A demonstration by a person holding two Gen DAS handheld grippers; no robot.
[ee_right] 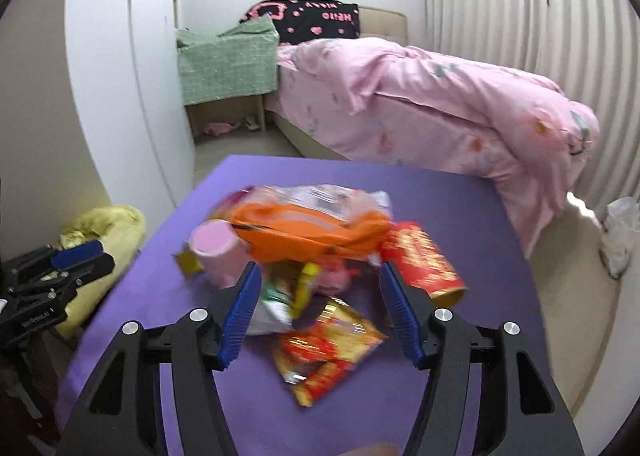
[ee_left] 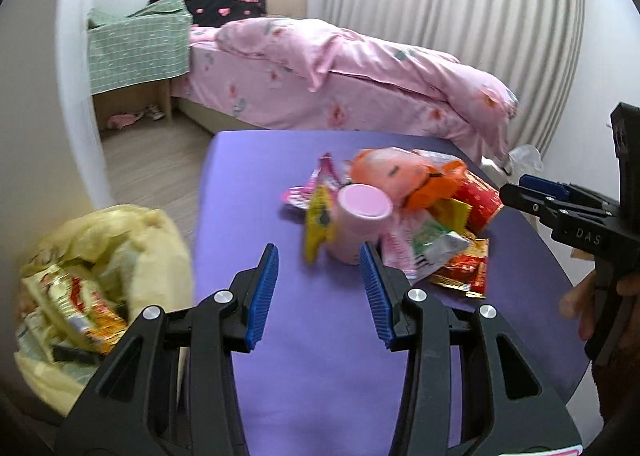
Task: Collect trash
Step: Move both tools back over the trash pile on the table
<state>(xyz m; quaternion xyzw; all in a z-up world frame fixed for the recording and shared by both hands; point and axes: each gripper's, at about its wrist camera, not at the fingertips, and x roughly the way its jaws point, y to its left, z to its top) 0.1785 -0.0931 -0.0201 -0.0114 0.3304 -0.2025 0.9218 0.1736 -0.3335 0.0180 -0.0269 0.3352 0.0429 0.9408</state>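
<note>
While both views are motion-blurred, left gripper (ee_left: 320, 252) hangs half open and empty, pink cup (ee_left: 362, 221) just ahead; right gripper (ee_right: 318, 276) is wide open, empty, over the wrapper pile (ee_right: 320, 256); yellow trash bag (ee_left: 100, 276) left, contents unreadable

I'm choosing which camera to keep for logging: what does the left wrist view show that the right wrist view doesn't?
Only the left wrist view: wrappers inside the open yellow bag, and a hand holding the right gripper.
Only the right wrist view: the red can whole, lying on its side.
Both: the purple table, pink cup, orange wrapper, bed, and both grippers open and empty.
</note>
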